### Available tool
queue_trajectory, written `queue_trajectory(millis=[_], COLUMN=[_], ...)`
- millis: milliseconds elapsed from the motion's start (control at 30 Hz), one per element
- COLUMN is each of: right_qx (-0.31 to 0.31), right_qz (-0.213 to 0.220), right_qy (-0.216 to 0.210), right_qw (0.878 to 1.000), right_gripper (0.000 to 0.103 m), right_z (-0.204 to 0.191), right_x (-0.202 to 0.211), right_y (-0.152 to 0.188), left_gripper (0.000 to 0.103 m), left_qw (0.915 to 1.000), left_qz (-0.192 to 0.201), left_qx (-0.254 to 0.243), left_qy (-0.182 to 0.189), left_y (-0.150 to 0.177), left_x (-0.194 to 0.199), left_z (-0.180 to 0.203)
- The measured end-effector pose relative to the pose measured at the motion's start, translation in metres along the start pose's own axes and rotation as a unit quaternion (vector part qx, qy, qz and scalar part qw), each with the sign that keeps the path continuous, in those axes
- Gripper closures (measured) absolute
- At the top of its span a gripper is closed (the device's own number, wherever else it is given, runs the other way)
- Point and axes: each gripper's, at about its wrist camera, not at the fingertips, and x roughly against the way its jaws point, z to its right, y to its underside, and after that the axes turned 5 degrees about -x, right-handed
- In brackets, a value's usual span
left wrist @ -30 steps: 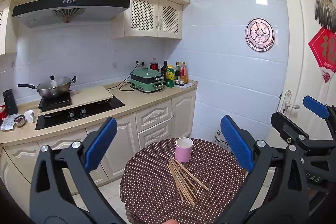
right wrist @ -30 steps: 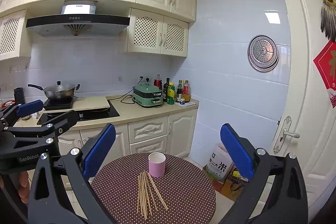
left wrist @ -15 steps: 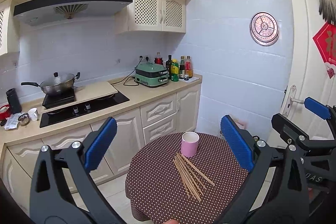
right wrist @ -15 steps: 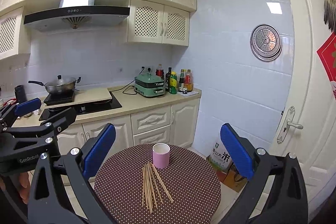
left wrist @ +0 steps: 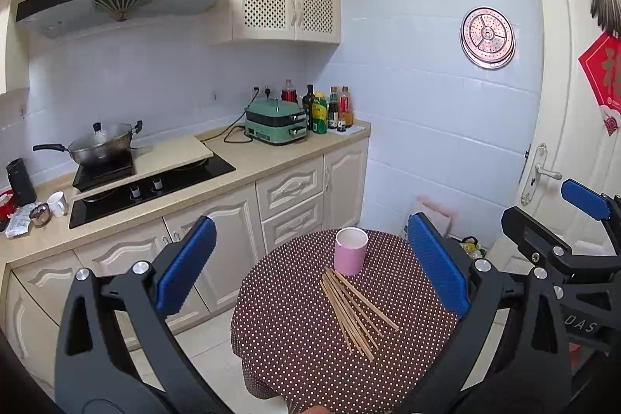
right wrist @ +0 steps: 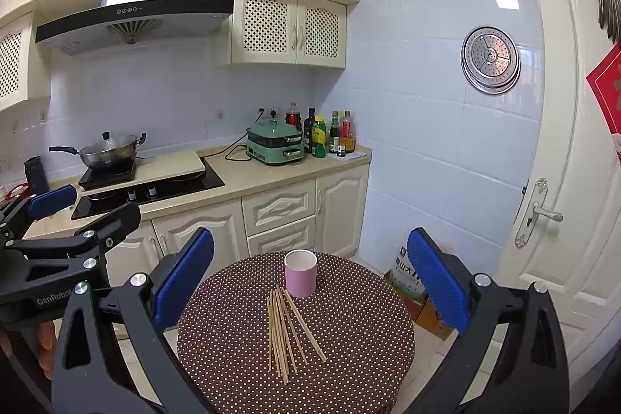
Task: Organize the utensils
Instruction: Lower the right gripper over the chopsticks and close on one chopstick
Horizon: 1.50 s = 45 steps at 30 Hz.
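Several wooden chopsticks (left wrist: 355, 309) (right wrist: 285, 328) lie in a loose bundle on a round table (left wrist: 287, 328) (right wrist: 361, 332) with a brown polka-dot cloth. Just beyond their far ends stands an upright pink cup (left wrist: 350, 251) (right wrist: 300, 272), which looks empty. My left gripper (left wrist: 310, 268) hangs open above the table's near left side, well short of the chopsticks. In its own view my right gripper (right wrist: 310, 272) is open too, high above the near edge. Neither gripper holds anything. Each view catches the other gripper at its side edge.
A kitchen counter (left wrist: 240, 173) runs behind the table with a hob, a wok (left wrist: 99, 144), a green cooker (left wrist: 275, 121) and several bottles. A white door (right wrist: 562, 150) stands at the right, and a sack and a box (right wrist: 411, 278) sit on the floor beside the table.
Both grippers have risen and drawn slightly back and to the left, so the table and chopsticks sit lower and further right in view. Both stay open; chopsticks and cup have not moved.
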Motion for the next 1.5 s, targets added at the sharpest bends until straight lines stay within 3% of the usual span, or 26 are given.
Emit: queue_trajectory(millis=[267,567,700,767,1000,1067,1200,1400,1500], right_qx=[-0.002,-0.034,-0.029,-0.022,-0.004,-0.01,-0.028,-0.03,-0.044], right_qz=[-0.048,-0.162,-0.214,-0.238,-0.306,-0.329,-0.37,-0.425,-0.45], right_qy=[-0.009,-0.014,-0.025,-0.031,-0.054,-0.061,-0.075,-0.089,-0.094], right_qw=[0.999,0.986,0.976,0.971,0.951,0.942,0.926,0.9,0.887], right_gripper=[0.007,0.007,0.007,0.007,0.009,0.022,0.029,0.045,0.048], right_z=[-0.012,-0.006,-0.003,-0.001,0.014,0.023,0.045,0.066,0.077], right_x=[-0.025,-0.084,-0.119,-0.139,-0.224,-0.248,-0.288,-0.328,-0.344], right_y=[0.022,0.058,0.076,0.085,0.107,0.111,0.123,0.141,0.151], left_gripper=[0.006,0.006,0.006,0.006,0.006,0.006,0.006,0.006,0.012], left_qw=[0.9984,0.9858,0.9723,0.9597,0.9276,0.9166,0.898,0.8786,0.8792], left_qz=[-0.056,-0.164,-0.226,-0.27,-0.362,-0.386,-0.426,-0.467,-0.466], left_qx=[-0.001,-0.003,0.018,0.036,0.056,0.064,0.074,0.063,0.052], left_qy=[0.011,0.037,0.055,0.067,0.074,0.081,0.083,0.08,0.085], left_y=[0.021,0.057,0.085,0.101,0.138,0.148,0.167,0.188,0.191], left_x=[-0.027,-0.083,-0.124,-0.152,-0.234,-0.261,-0.303,-0.356,-0.373], left_z=[-0.015,-0.026,-0.032,-0.034,-0.024,-0.02,-0.01,0.012,0.02])
